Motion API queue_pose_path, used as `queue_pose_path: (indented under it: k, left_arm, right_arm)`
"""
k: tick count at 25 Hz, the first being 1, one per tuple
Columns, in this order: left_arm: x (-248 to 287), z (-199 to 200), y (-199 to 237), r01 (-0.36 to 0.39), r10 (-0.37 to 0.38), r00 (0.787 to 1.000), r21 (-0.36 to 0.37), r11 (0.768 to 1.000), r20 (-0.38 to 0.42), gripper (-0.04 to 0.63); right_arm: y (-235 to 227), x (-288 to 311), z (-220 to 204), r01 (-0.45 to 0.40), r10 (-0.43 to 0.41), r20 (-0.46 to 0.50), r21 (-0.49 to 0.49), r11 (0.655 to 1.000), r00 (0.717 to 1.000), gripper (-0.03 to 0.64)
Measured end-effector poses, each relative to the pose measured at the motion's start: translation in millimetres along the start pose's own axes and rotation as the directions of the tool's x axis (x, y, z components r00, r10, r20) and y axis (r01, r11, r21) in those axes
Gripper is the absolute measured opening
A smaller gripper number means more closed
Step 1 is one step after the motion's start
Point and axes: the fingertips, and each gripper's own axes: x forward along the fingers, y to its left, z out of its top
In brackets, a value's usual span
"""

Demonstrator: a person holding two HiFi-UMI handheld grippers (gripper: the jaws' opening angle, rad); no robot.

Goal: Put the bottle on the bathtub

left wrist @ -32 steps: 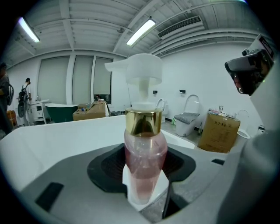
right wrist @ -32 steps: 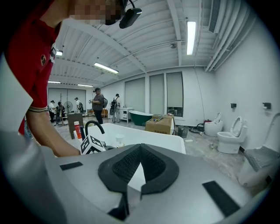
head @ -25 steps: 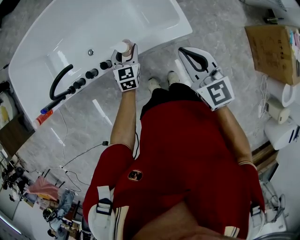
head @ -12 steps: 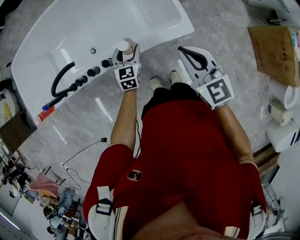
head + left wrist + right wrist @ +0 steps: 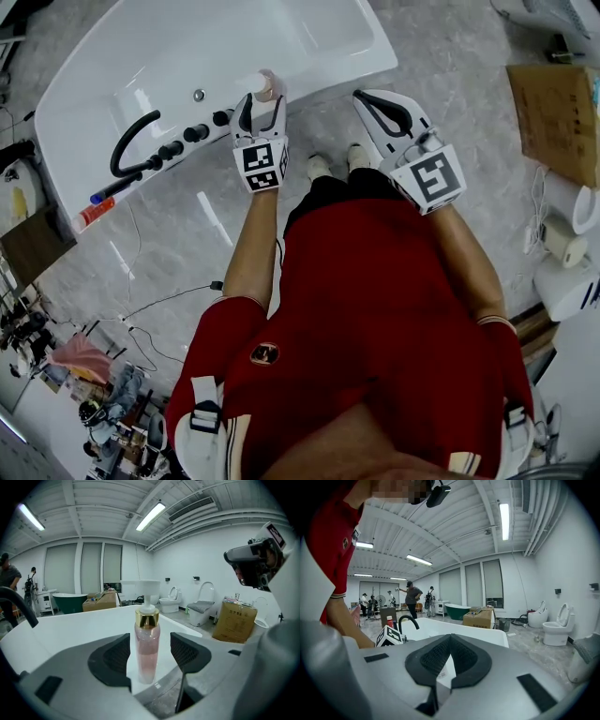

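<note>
The pink pump bottle (image 5: 262, 86) (image 5: 146, 648) with a gold collar stands upright on the near rim of the white bathtub (image 5: 319, 75) (image 5: 70, 630). My left gripper (image 5: 262, 109) (image 5: 150, 645) is open around it. Its jaws have just been opening, and there is a gap between each dark pad and the bottle. My right gripper (image 5: 362, 97) (image 5: 449, 641) hovers over the floor to the right of the tub's corner. It is shut, pad tips touching, with nothing held.
A black faucet (image 5: 129, 152) and black knobs (image 5: 187, 137) sit on the tub rim left of the bottle. A red-capped container (image 5: 92, 212) is at the tub's left end. A cardboard box (image 5: 558, 117) and white fixtures (image 5: 562, 239) stand right. Cables (image 5: 159, 302) cross the floor.
My left gripper's jaws have spread off the bottle and the gripper has drawn back slightly toward the person. The bottle stays on the rim. The right gripper has hardly moved.
</note>
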Motion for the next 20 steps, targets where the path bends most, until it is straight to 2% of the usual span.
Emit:
queue_pose_path:
  k: [5, 11, 20]
  left_arm:
    - [-27, 14, -15, 0.021, -0.022, 0.999, 0.011, 1.000, 0.031, 0.252]
    - [-63, 51, -21, 0.002, 0.001, 0.993, -0.022, 1.000, 0.121, 0.252]
    - [-114, 121, -45, 0.018, -0.010, 0.953, -0.023, 1.000, 0.304, 0.230]
  right_arm:
    - [6, 4, 4, -0.032, 0.032, 0.022, -0.006, 0.999, 0.999, -0.003]
    - [18, 3, 8, -0.069, 0.069, 0.058, -0.006, 0.998, 0.996, -0.003]
    - [21, -15, 21, -0.088, 0.089, 0.125, -0.011, 0.996, 0.988, -0.003]
